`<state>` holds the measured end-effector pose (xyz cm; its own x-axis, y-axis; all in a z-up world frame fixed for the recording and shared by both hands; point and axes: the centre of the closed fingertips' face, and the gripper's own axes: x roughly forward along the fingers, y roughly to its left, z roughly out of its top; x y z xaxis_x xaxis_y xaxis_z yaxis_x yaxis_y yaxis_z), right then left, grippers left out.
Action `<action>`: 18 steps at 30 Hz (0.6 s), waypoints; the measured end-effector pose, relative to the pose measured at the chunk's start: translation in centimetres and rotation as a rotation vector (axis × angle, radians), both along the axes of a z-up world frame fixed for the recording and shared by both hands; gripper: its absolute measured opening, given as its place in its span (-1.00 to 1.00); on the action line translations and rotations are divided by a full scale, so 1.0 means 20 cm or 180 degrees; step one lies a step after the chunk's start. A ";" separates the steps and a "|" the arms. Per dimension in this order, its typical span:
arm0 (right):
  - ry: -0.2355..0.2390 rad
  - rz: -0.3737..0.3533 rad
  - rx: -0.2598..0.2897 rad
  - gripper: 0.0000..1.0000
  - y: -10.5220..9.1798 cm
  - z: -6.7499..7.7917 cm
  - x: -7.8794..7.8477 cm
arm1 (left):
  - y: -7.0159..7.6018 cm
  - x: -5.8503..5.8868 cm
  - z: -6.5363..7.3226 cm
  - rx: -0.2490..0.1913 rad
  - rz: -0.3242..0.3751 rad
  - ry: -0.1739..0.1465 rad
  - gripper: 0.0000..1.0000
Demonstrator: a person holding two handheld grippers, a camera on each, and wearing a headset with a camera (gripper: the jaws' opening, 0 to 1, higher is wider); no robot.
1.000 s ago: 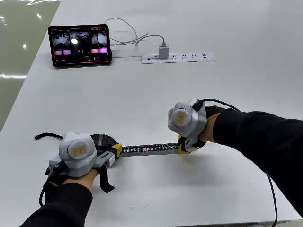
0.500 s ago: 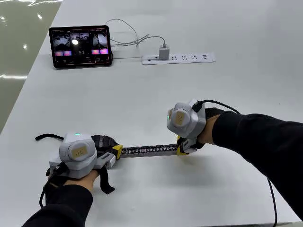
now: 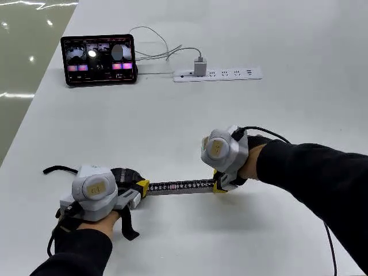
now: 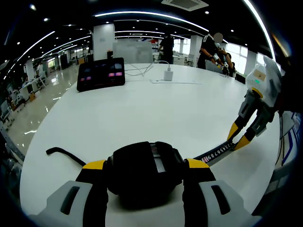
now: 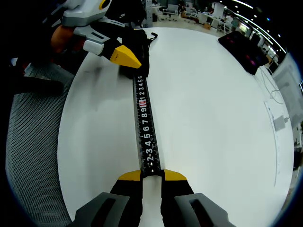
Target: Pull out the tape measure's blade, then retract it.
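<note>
I read nos. 2–9 on blade; R gripper pinches its tip, L gripper clamps tape measure.

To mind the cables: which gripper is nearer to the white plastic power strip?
Right. The right gripper is straight in front of the power strip; the left gripper is farther, off to its left.

We list: white table; tablet, upper left; power strip, top centre; tape measure, lower left, blade drawn out.
</note>
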<state>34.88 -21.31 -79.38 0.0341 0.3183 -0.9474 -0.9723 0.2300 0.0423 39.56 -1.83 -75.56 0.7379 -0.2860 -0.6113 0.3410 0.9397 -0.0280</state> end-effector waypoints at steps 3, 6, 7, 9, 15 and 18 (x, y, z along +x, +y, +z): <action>-0.0002 -0.0002 0.0006 -0.81 0.01 0.00 0.00 | 0.00 0.00 0.00 -0.0002 -0.0002 0.0004 0.18; -0.0002 -0.0001 0.0011 -0.81 0.01 0.00 0.00 | 0.00 0.00 0.00 -0.0004 -0.0004 0.0007 0.18; -0.0004 0.0004 0.0014 -0.81 0.01 0.00 0.00 | 0.00 0.00 0.00 -0.0005 -0.0005 0.0008 0.18; -0.0004 0.0009 0.0016 -0.81 0.02 0.00 0.00 | 0.00 0.00 0.00 -0.0007 -0.0004 0.0007 0.18; 0.0006 -0.0012 0.0023 -0.81 0.03 0.00 0.00 | 0.00 0.00 0.00 -0.0012 -0.0002 0.0004 0.18; 0.0009 -0.0001 0.0025 -0.81 0.04 0.00 0.00 | 0.00 0.00 0.00 -0.0014 -0.0003 0.0004 0.18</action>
